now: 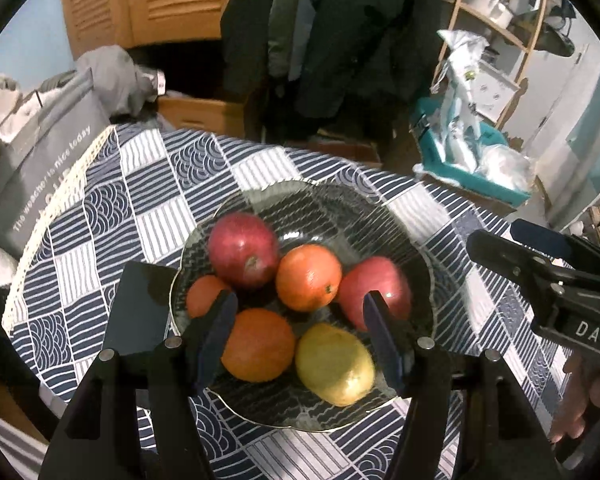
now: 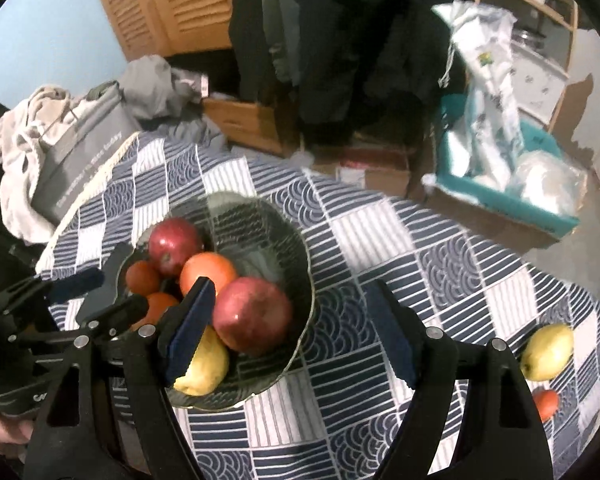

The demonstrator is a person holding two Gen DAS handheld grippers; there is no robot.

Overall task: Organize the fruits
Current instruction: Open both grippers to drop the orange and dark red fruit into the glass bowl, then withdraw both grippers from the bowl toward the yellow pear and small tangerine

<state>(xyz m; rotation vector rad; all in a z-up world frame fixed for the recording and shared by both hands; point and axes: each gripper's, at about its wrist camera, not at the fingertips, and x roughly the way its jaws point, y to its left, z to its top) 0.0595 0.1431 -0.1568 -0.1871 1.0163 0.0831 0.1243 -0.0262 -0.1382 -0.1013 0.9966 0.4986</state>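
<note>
A clear glass bowl (image 1: 340, 212) (image 2: 256, 224) stands on the blue-and-white patterned cloth. In it lie two red apples (image 1: 242, 250) (image 1: 374, 284), three oranges (image 1: 308, 278) (image 1: 260, 344) (image 1: 204, 294) and a yellow pear (image 1: 334, 364). My left gripper (image 1: 300, 332) hangs open above the near fruit and grips nothing. My right gripper (image 2: 292, 328) is open over the bowl's right rim, with the nearer red apple (image 2: 252, 316) below it and untouched. Another yellow pear (image 2: 546, 352) and a small orange fruit (image 2: 546, 402) lie on the cloth at the far right.
A dark flat slab (image 1: 140, 308) lies just left of the bowl. A grey bag (image 1: 40, 168) and crumpled clothes sit past the table's left edge. A teal bin (image 2: 500, 200) with plastic bags stands on the floor beyond the far right edge.
</note>
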